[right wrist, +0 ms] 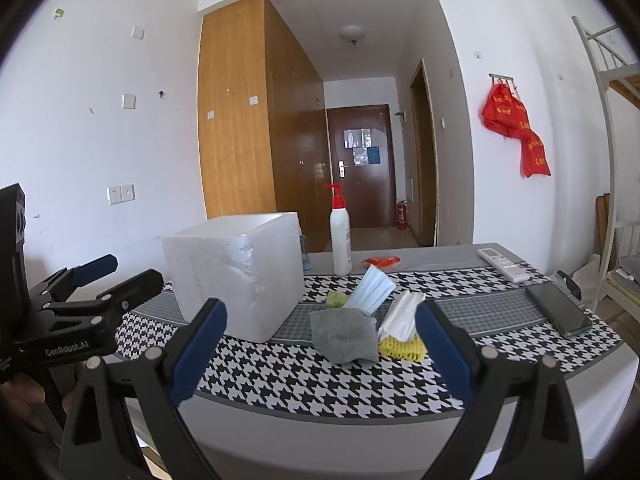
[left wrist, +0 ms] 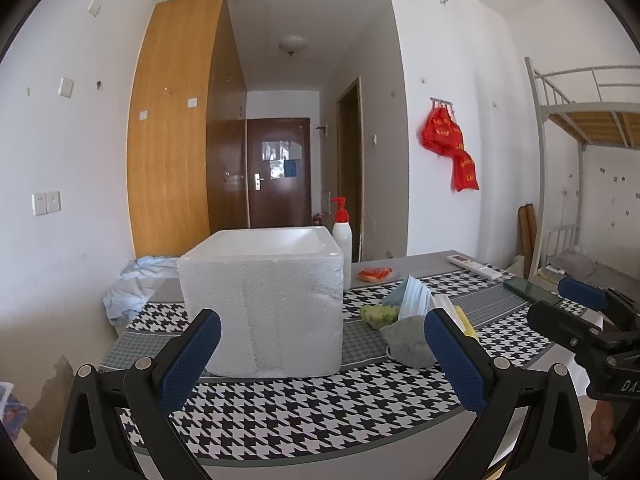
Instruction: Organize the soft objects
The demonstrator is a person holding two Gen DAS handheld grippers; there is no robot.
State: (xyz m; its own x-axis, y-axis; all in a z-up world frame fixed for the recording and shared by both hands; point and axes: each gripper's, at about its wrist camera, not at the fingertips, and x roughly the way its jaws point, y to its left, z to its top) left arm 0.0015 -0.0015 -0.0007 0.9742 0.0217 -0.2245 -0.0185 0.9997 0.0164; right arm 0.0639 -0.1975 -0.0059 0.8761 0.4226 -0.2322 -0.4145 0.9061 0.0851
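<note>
A white foam box (left wrist: 264, 300) (right wrist: 236, 276) stands open-topped on the houndstooth table (left wrist: 320, 412) (right wrist: 320, 384). To its right lies a heap of soft things: a grey cloth (left wrist: 408, 340) (right wrist: 344, 334), a blue face mask (left wrist: 412, 296) (right wrist: 372, 288), white tissues (right wrist: 402, 314), a yellow sponge (right wrist: 402, 346) and a green scrubber (left wrist: 378, 314) (right wrist: 336, 299). My left gripper (left wrist: 322, 340) is open, low in front of the box. My right gripper (right wrist: 322, 334) is open too, facing the heap. Both are empty.
A white pump bottle (left wrist: 342, 236) (right wrist: 340, 236) with a red top stands behind the box. A red packet (left wrist: 375, 273) (right wrist: 382, 261), a remote (left wrist: 474, 266) (right wrist: 504, 264) and a phone (left wrist: 528, 290) (right wrist: 558, 308) lie to the right. Blue cloth (left wrist: 132, 288) hangs off the table's left end.
</note>
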